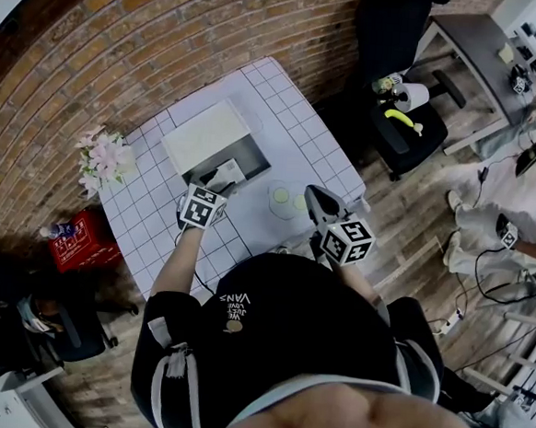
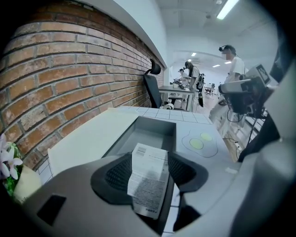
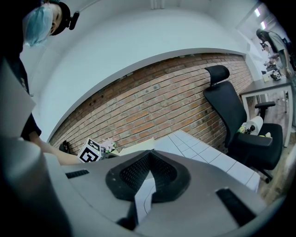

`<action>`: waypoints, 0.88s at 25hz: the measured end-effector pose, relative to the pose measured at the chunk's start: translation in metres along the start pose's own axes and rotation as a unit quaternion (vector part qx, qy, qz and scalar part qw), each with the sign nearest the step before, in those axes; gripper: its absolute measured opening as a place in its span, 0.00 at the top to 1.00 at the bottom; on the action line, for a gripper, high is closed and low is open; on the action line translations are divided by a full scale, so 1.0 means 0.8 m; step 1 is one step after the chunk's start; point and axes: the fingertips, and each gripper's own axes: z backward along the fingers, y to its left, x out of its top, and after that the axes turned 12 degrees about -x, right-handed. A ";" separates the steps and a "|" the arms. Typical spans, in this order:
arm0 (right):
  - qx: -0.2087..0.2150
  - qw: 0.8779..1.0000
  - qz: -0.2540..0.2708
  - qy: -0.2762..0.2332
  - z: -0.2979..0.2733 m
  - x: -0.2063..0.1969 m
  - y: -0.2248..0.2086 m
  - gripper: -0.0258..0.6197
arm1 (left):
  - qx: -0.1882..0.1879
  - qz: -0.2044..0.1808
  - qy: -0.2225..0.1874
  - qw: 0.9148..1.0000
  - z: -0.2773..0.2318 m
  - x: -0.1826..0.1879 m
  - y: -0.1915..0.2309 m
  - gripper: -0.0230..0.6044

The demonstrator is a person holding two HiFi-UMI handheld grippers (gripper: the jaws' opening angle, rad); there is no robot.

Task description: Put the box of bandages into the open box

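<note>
My left gripper (image 2: 149,159) is shut on the box of bandages (image 2: 147,185), a thin white carton with small print and a barcode, held upright between the pads. It hovers just in front of the near rim of the open box (image 2: 150,134), a grey box with nothing visible inside. In the head view the left gripper (image 1: 217,182) holds the bandage box (image 1: 225,174) at the open box's (image 1: 250,161) front edge. My right gripper (image 1: 314,196) is over the table's right side, jaws closed together (image 3: 149,159) with nothing held.
The open box's white lid (image 1: 203,131) lies folded back behind it on the white tiled table (image 1: 299,119). A round mat with green circles (image 1: 286,200) lies between the grippers. Flowers (image 1: 104,157) stand at the table's left edge, a red crate (image 1: 79,241) is on the floor, and a black chair (image 1: 402,129) stands at the right.
</note>
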 end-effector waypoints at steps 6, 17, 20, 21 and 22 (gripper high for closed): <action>-0.002 1.000 -0.001 -0.001 0.002 0.002 -0.003 0.97 | 0.002 0.002 -0.005 1.000 0.000 0.003 -0.001 0.59; 0.018 1.000 0.005 0.004 0.001 0.008 -0.004 0.97 | 0.039 0.013 -0.074 0.996 0.024 0.034 -0.004 0.59; 0.029 1.000 0.011 0.006 -0.002 0.012 -0.002 0.97 | 0.049 0.016 -0.095 0.994 0.034 0.045 -0.009 0.59; 0.033 0.999 0.014 0.007 -0.004 0.013 -0.001 0.97 | 0.052 0.017 -0.101 0.993 0.037 0.049 -0.011 0.59; 0.037 0.999 0.016 0.007 -0.006 0.014 0.001 0.97 | 0.054 0.017 -0.108 0.992 0.041 0.054 -0.013 0.59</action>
